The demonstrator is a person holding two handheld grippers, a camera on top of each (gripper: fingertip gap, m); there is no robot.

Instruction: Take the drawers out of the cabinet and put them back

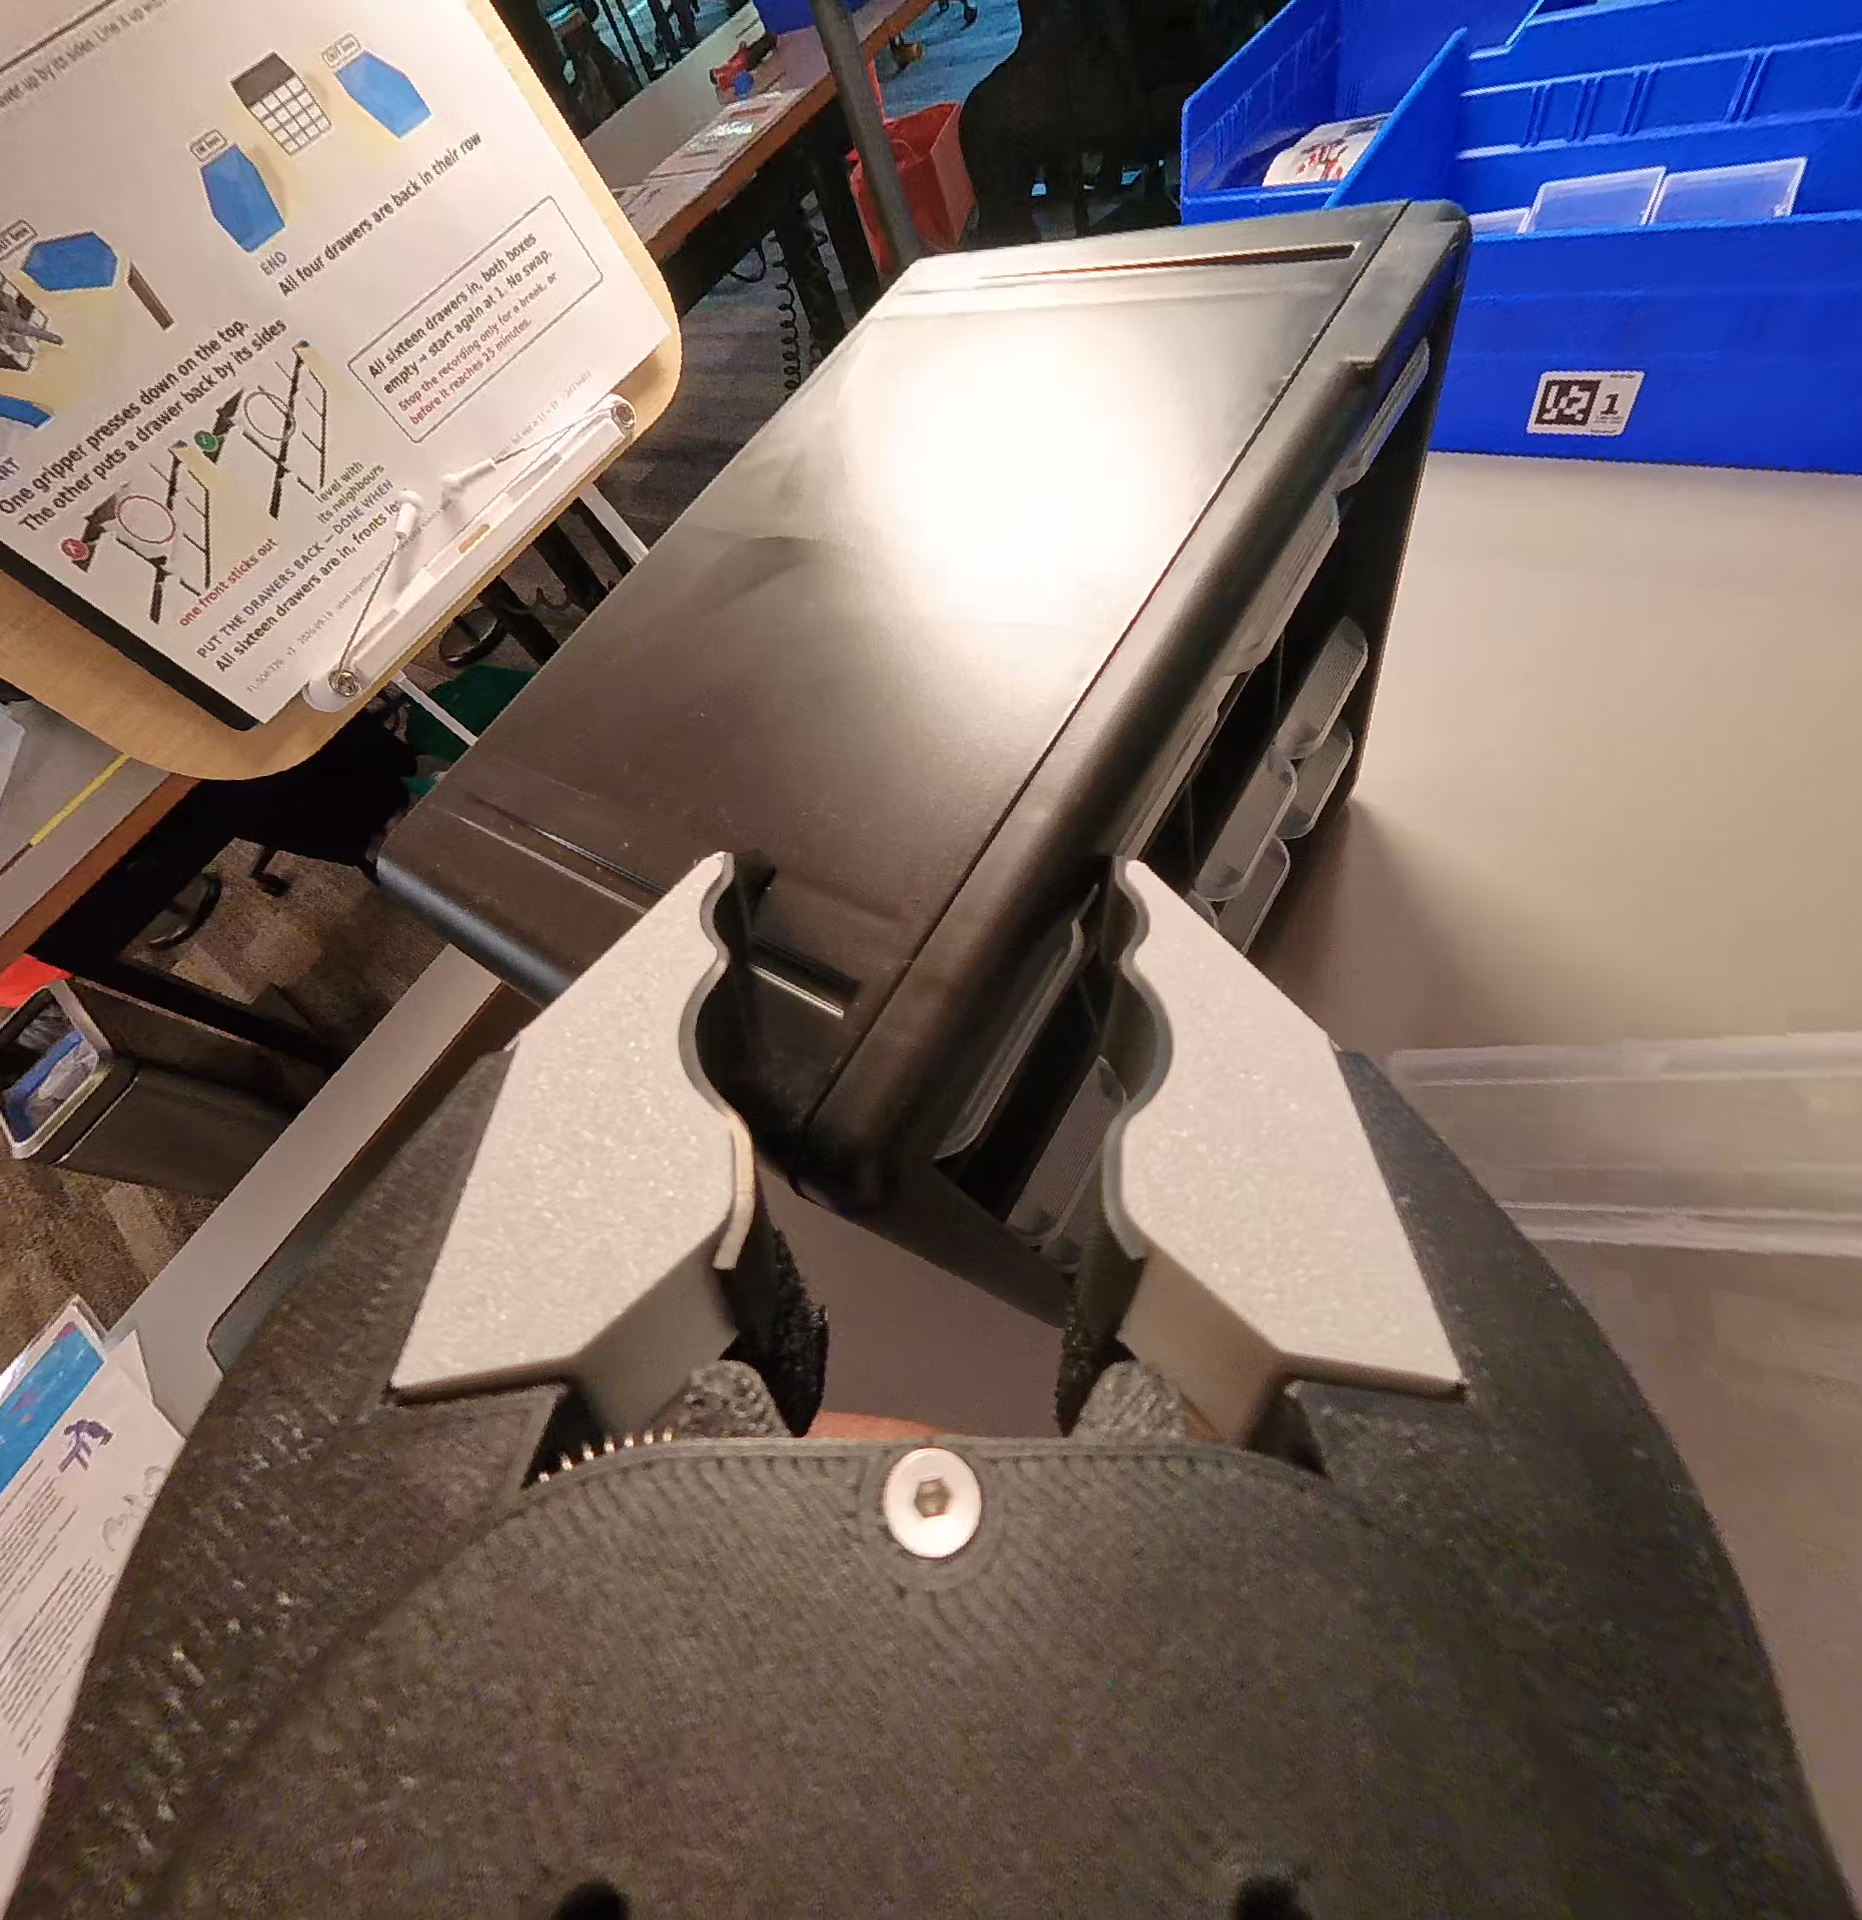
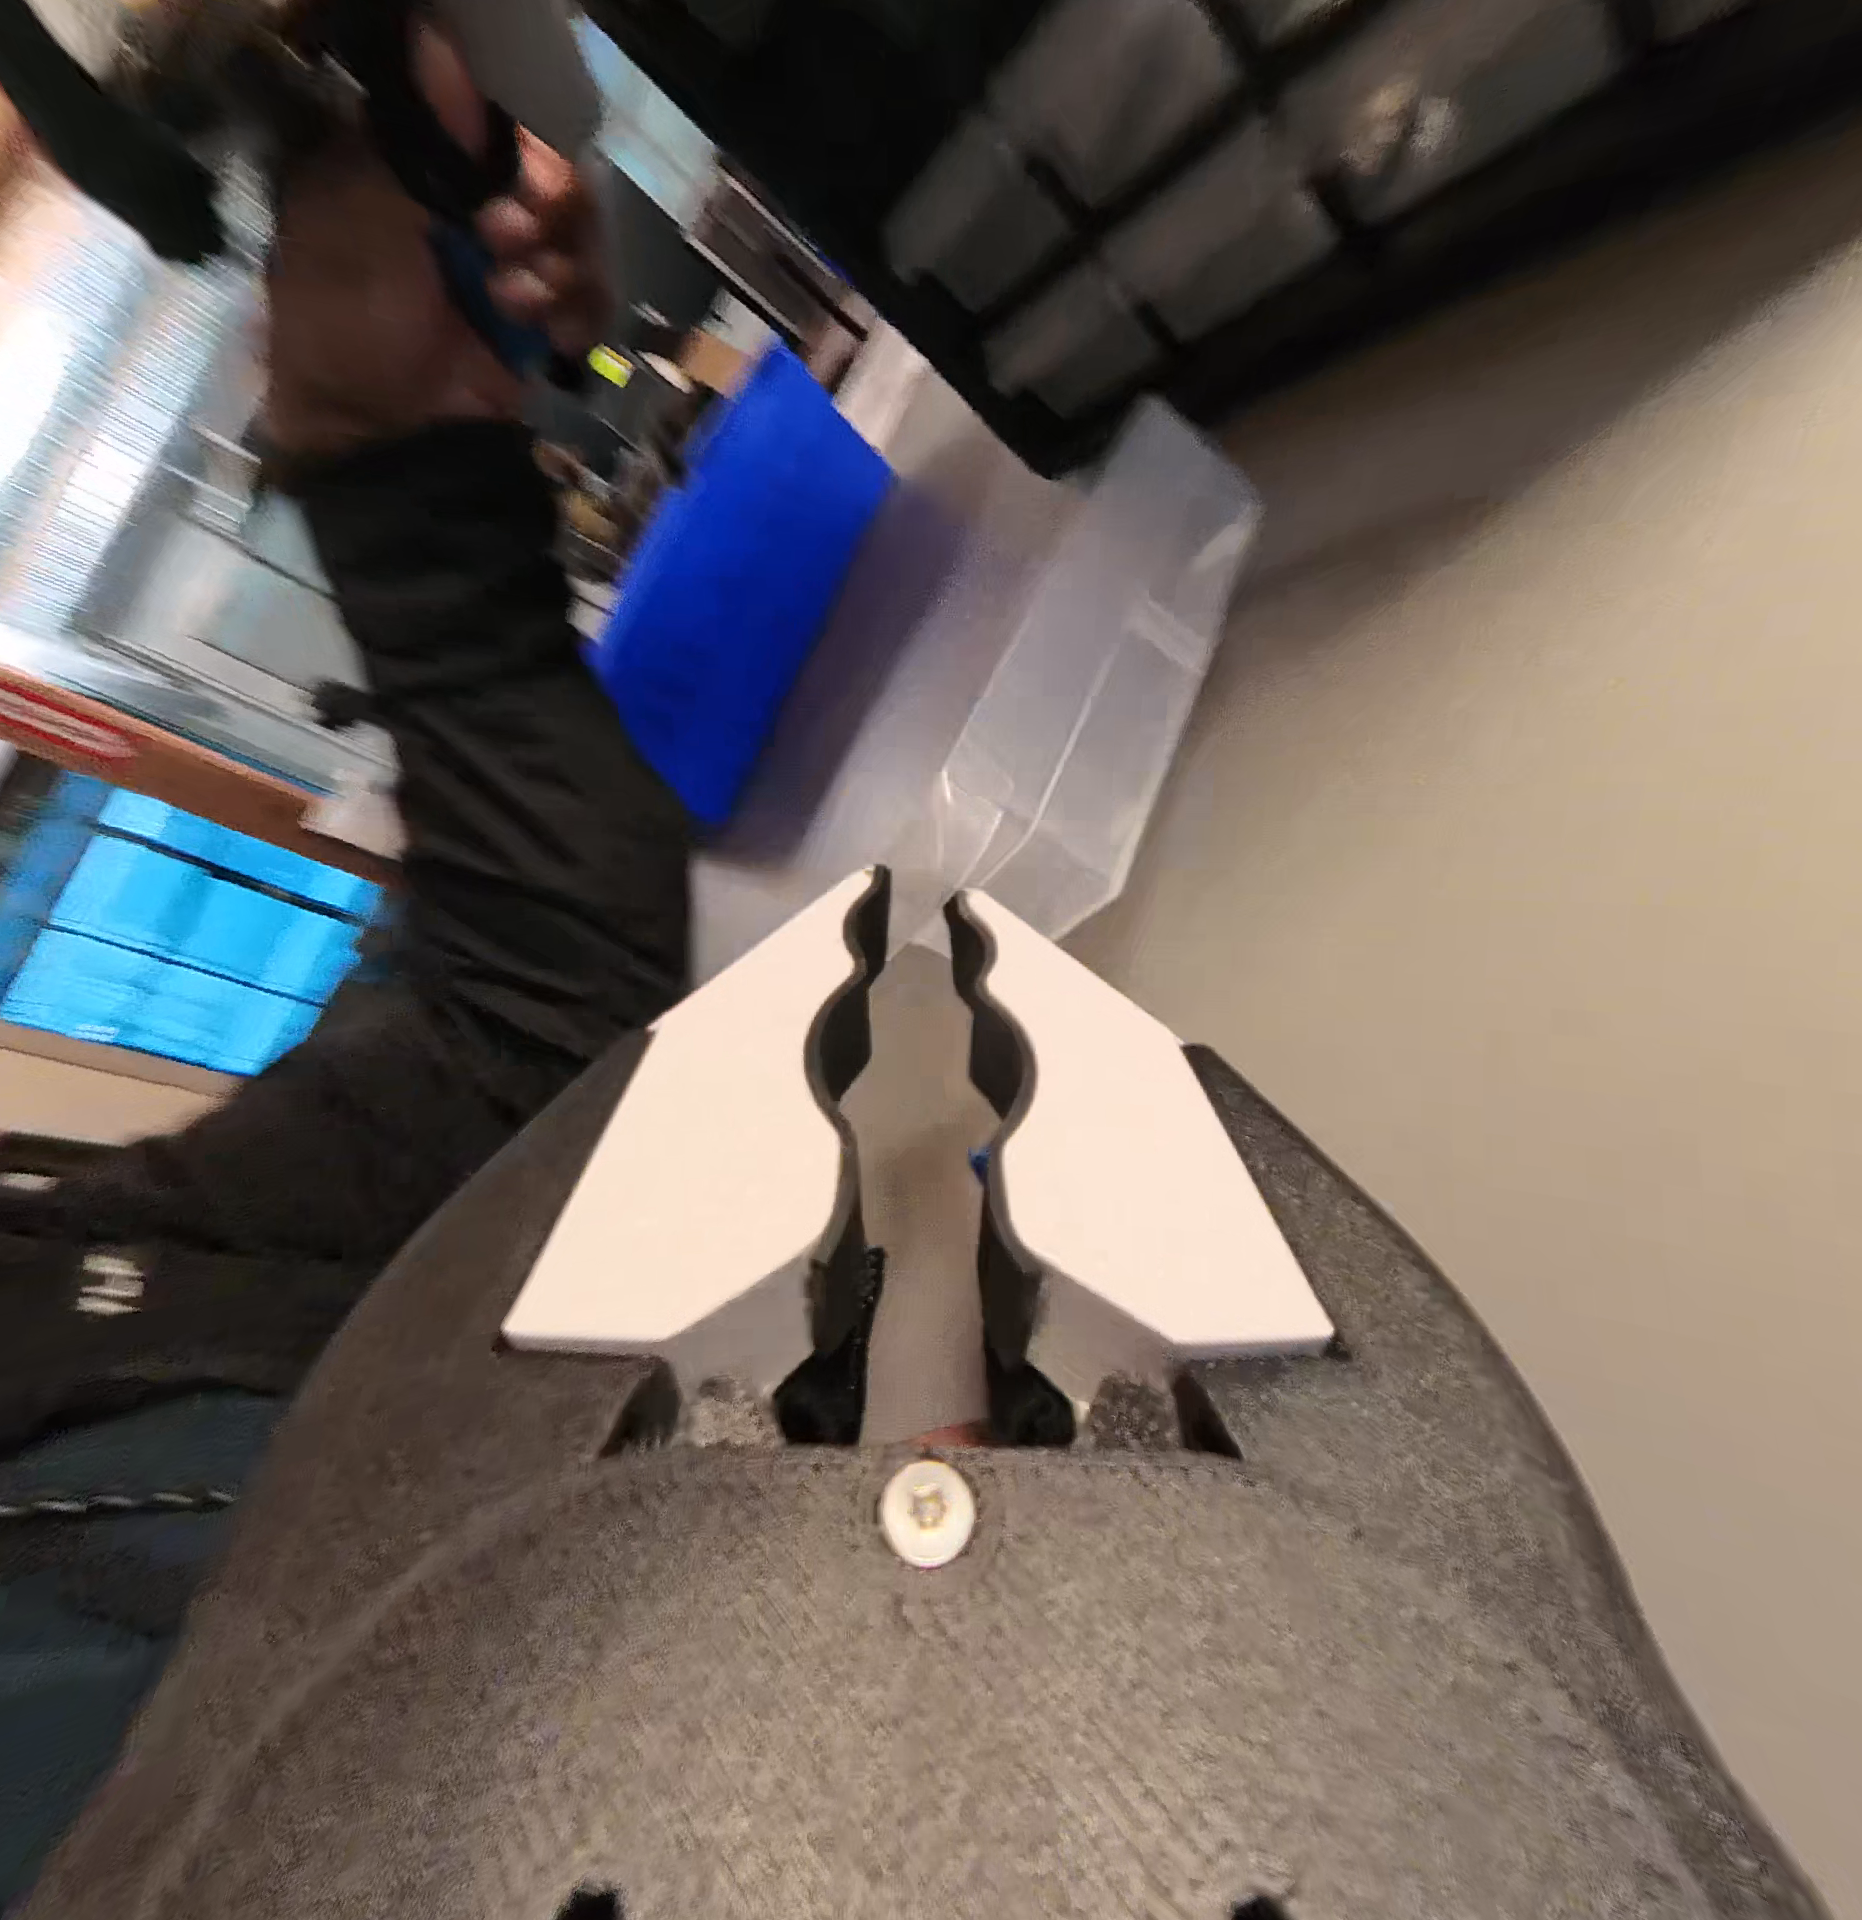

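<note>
On a beige tabletop [image 1: 1633, 727], the left gripper [image 1: 922, 883] rests over the near corner of the black cabinet [image 1: 958, 582], jaws spread wide — one finger [image 1: 636, 1039] above its top, the other [image 1: 1218, 1039] by the drawer fronts [image 1: 1311, 727]. The right gripper [image 2: 916, 904] pinches the edge of a clear plastic drawer [image 2: 1093, 665] held out of the cabinet, a blue bin [image 2: 740, 582] blurred behind it.

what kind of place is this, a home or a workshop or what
Most likely a lab or workshop set up for recording a task. A printed instruction sheet stands on a wooden board beside a black drawer cabinet on a beige table, with blue storage bins behind and more worktables beyond.
</note>
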